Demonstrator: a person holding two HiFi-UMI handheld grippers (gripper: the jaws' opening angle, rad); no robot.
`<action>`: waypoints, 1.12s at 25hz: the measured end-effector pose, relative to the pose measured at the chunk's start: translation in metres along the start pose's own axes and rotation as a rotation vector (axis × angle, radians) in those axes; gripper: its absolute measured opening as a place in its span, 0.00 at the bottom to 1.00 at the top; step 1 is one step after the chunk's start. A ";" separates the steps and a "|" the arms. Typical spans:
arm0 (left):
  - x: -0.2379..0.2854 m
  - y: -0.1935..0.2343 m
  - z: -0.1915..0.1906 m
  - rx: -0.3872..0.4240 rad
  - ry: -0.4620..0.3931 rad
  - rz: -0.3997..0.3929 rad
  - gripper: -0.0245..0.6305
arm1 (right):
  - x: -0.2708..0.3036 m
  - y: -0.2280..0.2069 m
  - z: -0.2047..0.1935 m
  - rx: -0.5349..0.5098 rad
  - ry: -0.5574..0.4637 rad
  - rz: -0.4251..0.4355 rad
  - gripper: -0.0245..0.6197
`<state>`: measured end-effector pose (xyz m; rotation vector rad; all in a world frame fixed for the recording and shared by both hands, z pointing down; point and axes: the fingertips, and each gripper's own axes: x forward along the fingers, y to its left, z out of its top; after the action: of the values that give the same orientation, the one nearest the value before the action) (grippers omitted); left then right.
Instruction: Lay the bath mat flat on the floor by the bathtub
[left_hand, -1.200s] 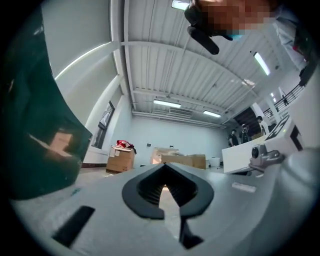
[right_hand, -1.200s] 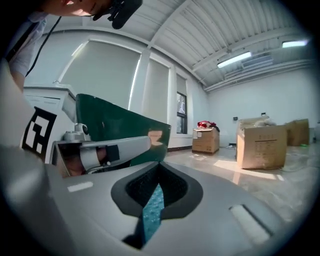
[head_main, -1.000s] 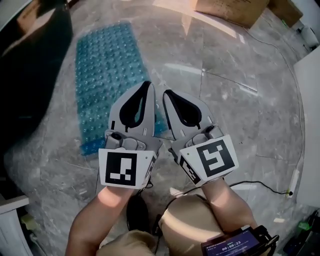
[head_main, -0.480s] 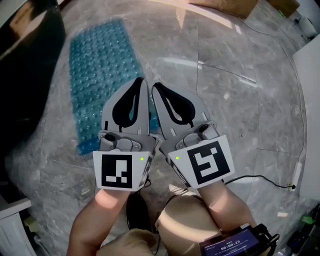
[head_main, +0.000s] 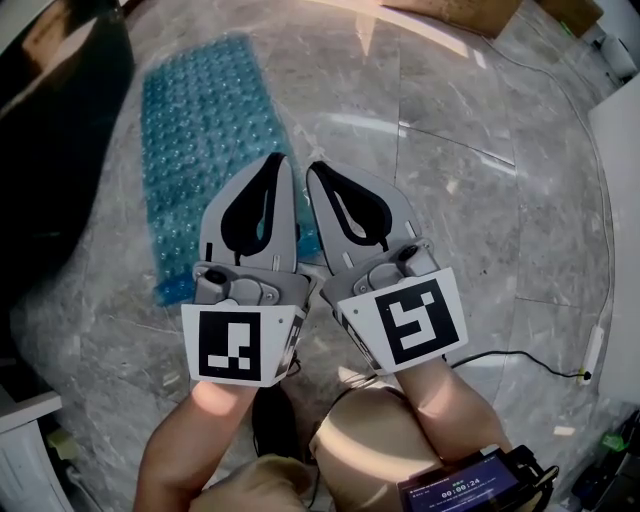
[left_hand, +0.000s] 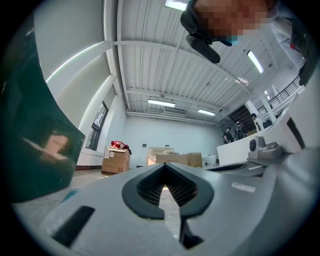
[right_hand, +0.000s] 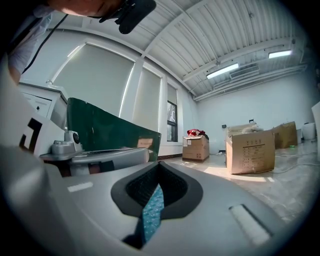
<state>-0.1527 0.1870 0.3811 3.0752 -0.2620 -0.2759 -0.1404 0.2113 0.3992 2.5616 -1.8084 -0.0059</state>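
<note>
- Underneath everything, the grey marble floor (head_main: 480, 200) fills most of the head view, with a patch of sunlight at its far edge.
- At my left stands the dark green bathtub (head_main: 50, 150); its glossy wall also shows in the right gripper view (right_hand: 110, 130).
- Just beside the tub, the teal studded bath mat (head_main: 195, 120) lies flat on the floor with its long side running along the tub wall. Its near right corner is hidden behind my left gripper.
- Across the room stand several cardboard boxes (right_hand: 250, 150), well apart from the mat.
- I hold my left gripper (head_main: 272, 165) above the mat's near end, pointing away from me. Its jaws are closed together with nothing between them (left_hand: 165, 167).
- I hold my right gripper (head_main: 318, 172) just beside the left one, their tips nearly meeting. Its jaws are closed too and grip nothing (right_hand: 159, 167); a strip of the mat (right_hand: 152, 210) shows through the slot between them, lying on the floor beyond.
- Each gripper carries its marker cube, the left cube (head_main: 240, 345) and the right cube (head_main: 408, 325), close to my wrists.
- A thin black cable (head_main: 520, 362) trails over the floor at my right.
</note>
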 end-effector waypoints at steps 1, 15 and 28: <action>0.000 0.000 0.001 0.000 0.000 0.000 0.05 | 0.001 0.000 0.002 -0.003 -0.009 0.000 0.05; -0.006 0.001 0.004 0.020 -0.002 0.007 0.05 | -0.001 0.003 0.015 -0.019 -0.049 -0.002 0.05; -0.005 -0.002 0.003 0.023 0.004 0.006 0.05 | -0.004 0.002 0.015 -0.013 -0.052 0.001 0.05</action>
<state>-0.1582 0.1895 0.3787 3.0969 -0.2767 -0.2684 -0.1432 0.2141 0.3847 2.5752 -1.8207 -0.0842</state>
